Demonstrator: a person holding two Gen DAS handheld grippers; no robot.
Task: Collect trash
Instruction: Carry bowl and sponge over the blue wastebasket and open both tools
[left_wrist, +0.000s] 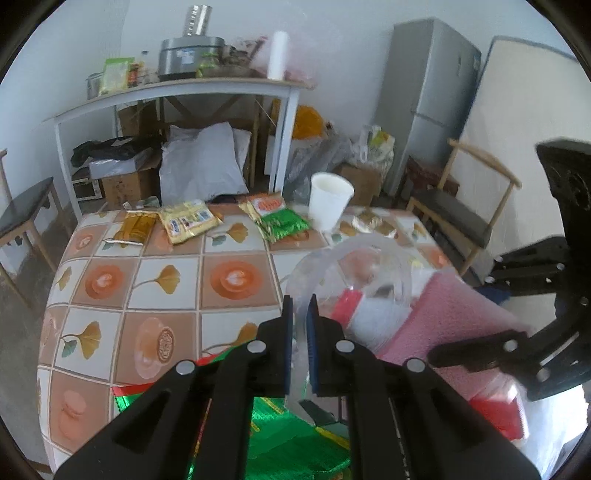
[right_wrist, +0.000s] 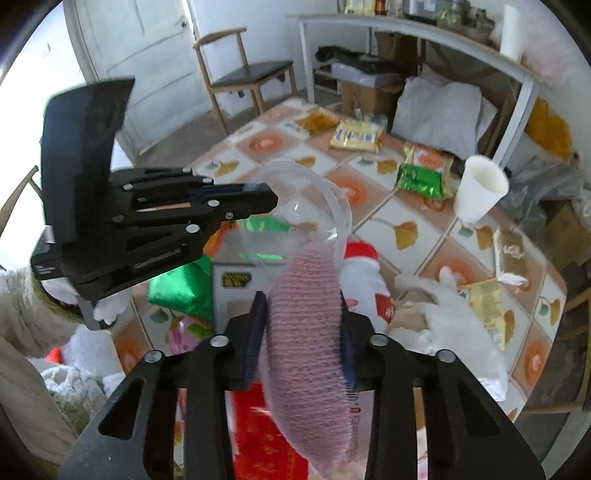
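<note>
The right hand-held gripper pinched the pink foam net, long axis pointing into the clear bag just ahead, whose rim the left hand-held gripper held pinched.

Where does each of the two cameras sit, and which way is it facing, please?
Left wrist: on the left gripper, looking down across the tiled table toward a shelf; its fingers pinch a clear bag.
Right wrist: on the right gripper, aimed toward the door; its fingers grip pink foam netting; a sleeve shows.
Shared: white cup, bag, netting, each other's gripper.
</note>
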